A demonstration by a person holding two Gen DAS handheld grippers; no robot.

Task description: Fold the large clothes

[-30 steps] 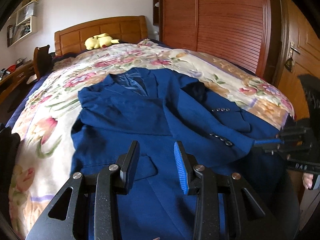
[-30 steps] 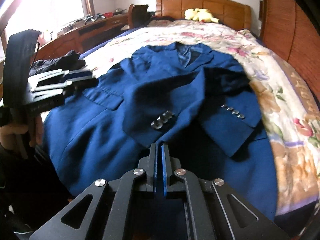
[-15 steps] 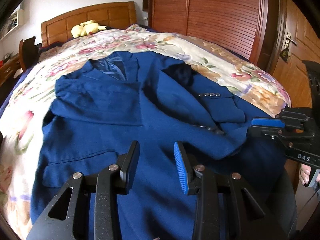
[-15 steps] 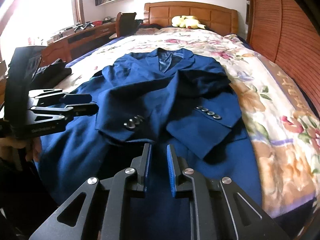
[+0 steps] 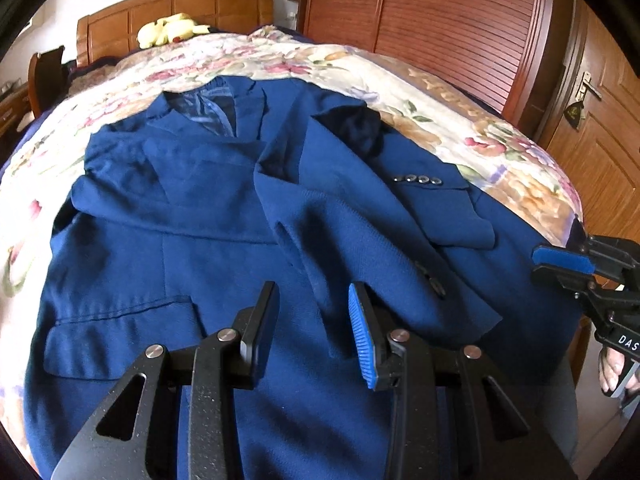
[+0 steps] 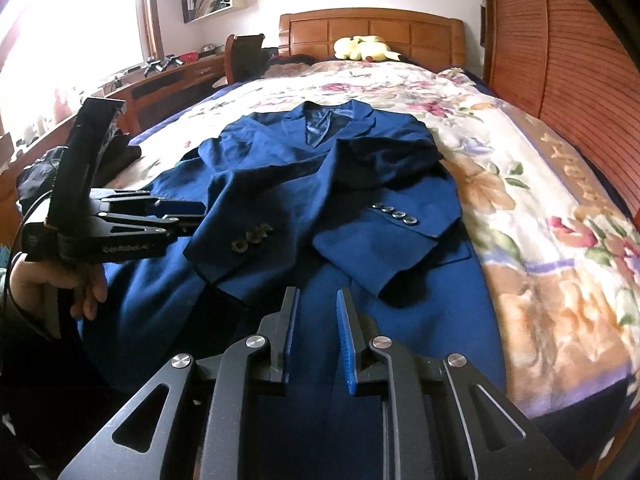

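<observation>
A large navy blue suit jacket (image 5: 224, 216) lies face up on the floral bedspread (image 5: 440, 96), collar toward the headboard; it also shows in the right wrist view (image 6: 304, 168). Both sleeves are folded across its front, cuffs with buttons showing. My left gripper (image 5: 314, 320) is open and empty, hovering over the jacket's lower front near a pocket flap (image 5: 120, 332). My right gripper (image 6: 316, 332) is open and empty over the jacket's hem. Each gripper shows in the other's view, the right (image 5: 568, 262) at the jacket's right edge, the left (image 6: 168, 216) at its left edge.
A wooden headboard (image 6: 372, 28) with a yellow plush toy (image 6: 364, 49) stands at the far end. A wooden wardrobe (image 5: 440, 12) and door (image 5: 600, 128) line the right side. A desk (image 6: 160, 84) and chair (image 6: 244, 56) stand at the left. Dark clothes (image 6: 44, 168) lie by the bed's left edge.
My right gripper has opened from shut and drawn back from the sleeve cuff. Both grippers have risen and pulled back toward the foot of the bed. The left stays open.
</observation>
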